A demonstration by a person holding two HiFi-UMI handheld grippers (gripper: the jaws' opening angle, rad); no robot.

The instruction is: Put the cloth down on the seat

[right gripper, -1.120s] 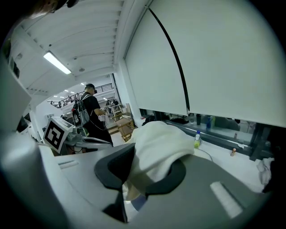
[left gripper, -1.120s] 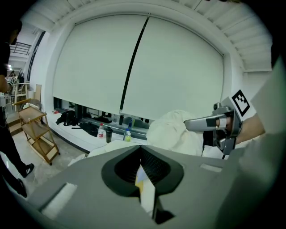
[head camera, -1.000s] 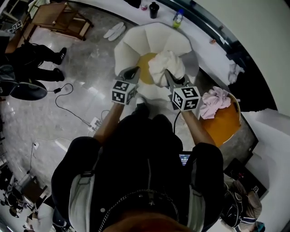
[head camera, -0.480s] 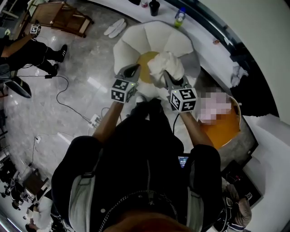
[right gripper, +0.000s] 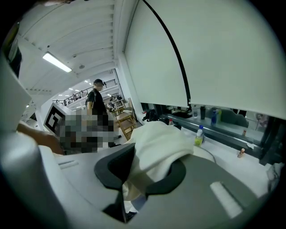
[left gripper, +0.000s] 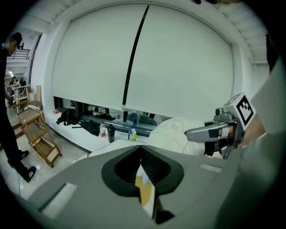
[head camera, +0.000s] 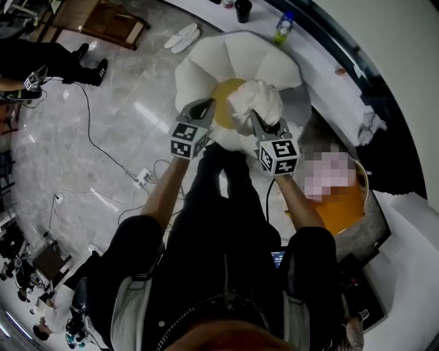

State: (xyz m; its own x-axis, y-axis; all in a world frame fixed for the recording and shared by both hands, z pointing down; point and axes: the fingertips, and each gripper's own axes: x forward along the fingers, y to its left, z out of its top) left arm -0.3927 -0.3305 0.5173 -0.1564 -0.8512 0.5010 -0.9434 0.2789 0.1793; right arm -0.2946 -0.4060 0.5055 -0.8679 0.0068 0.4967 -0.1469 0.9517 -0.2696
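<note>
Cloth [head camera: 255, 103], white and bunched, is clamped between the jaws of the right gripper [head camera: 255, 123]. In the right gripper view the fabric [right gripper: 156, 143] is seen to fill the gap between the dark pads and to spill forward over them, so the right gripper [right gripper: 136, 176] is closed on it. From the head view the bundle is seen over the right edge of the yellow seat [head camera: 223, 99] of a white petal-backed chair [head camera: 206, 62]. Whether the cloth is touching the seat cannot be told.

The left gripper [head camera: 204, 106] is held over the seat's left side, just beside the cloth and apart from it. In its own view the jaws of the left gripper [left gripper: 141, 164] are brought together, with only a thin slit between them. Nothing is held there, and a strip of the yellow seat [left gripper: 144, 190] is seen through the slit. The cloth [left gripper: 174, 134] and the right gripper [left gripper: 190, 133] are seen to its right.

An orange tub [head camera: 343, 206] is placed on the floor to the right of the chair. A green bottle [head camera: 286, 27] and a black cup [head camera: 243, 10] are set on the ledge behind the chair.
</note>
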